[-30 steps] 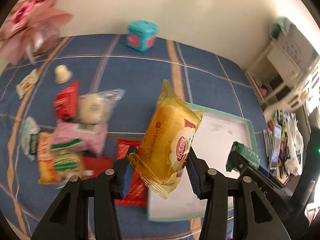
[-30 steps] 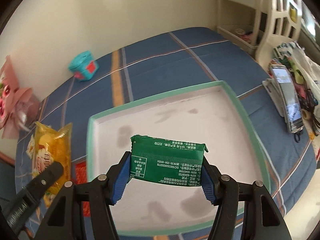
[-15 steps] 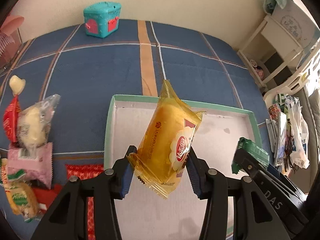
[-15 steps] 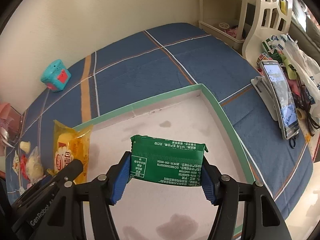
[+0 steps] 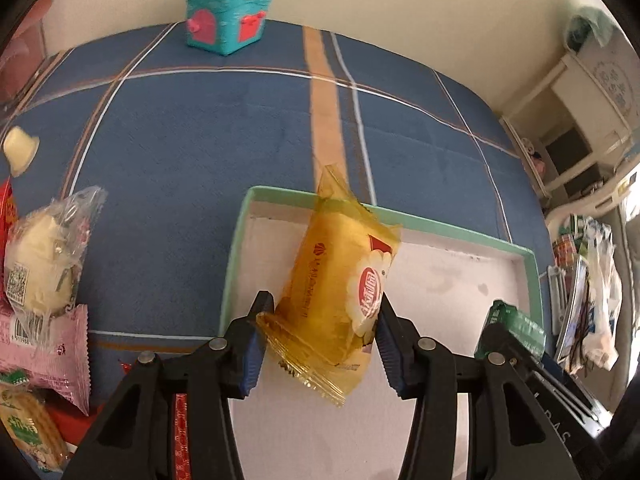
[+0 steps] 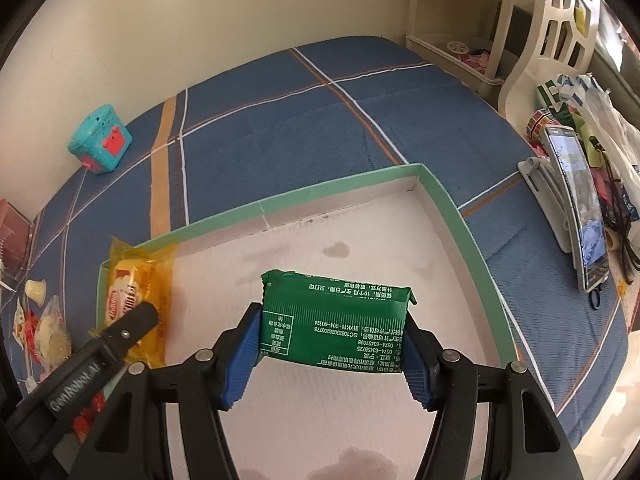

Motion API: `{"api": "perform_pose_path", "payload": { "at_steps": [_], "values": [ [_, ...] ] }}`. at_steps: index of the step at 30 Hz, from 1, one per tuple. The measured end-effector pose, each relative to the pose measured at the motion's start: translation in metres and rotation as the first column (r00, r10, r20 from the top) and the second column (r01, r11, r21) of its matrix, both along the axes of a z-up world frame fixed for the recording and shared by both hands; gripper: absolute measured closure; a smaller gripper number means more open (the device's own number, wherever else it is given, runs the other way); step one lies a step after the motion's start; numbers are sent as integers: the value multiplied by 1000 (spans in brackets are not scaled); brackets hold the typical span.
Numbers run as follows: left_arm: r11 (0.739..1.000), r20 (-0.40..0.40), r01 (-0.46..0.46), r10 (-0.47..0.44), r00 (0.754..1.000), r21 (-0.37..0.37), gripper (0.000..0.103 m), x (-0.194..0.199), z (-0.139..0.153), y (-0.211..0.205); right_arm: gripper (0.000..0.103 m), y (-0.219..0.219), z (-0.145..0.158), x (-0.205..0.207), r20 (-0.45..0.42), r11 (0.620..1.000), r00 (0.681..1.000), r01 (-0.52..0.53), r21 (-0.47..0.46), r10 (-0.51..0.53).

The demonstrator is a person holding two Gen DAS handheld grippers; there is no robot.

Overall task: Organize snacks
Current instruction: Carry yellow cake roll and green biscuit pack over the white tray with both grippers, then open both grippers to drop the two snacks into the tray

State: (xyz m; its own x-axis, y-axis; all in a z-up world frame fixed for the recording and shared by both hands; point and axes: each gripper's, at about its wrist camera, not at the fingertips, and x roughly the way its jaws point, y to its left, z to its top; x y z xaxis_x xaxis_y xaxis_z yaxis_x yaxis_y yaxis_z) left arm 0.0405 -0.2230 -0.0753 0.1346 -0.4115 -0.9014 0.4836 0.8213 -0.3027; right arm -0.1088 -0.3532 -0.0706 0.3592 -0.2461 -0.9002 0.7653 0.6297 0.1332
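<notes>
Here, left gripper (image 5: 320, 336) jaws clamped on yellow snack (image 5: 340, 284), right gripper (image 6: 334, 344) jaws on green packet (image 6: 336, 320), tray (image 6: 452, 208) partly hidden

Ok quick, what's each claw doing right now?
Left claw: closed on the yellow snack pack.
Right claw: closed on the green snack pack.

Glossy film wraps the yellow snack (image 5: 336, 292); the tray (image 6: 452, 216) looks like matt cardboard on woven cloth (image 6: 280, 128).

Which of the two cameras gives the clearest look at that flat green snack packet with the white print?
The right wrist view: the flat green foil packet with white print faces the camera, pinched in the right gripper. The left wrist view catches only its crumpled end at the right edge.
</notes>
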Motion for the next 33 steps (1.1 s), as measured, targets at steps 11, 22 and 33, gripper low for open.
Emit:
{"api": "perform_pose_path", "payload": {
  "at_steps": [11,22,33],
  "values": [
    [995,-15,-95,95,995,-4,51,12,1,28,36,7,-1,9,5,999,999,-39,-6,39],
    [995,-28,-100,99,995,-2,49,12,2,33,33,18,7,18,32,996,996,-82,-25,83],
    [998,-5,-63,63,998,-9,32,1,30,23,25,26,28,17,30,993,994,-99,-61,101]
  ]
}}
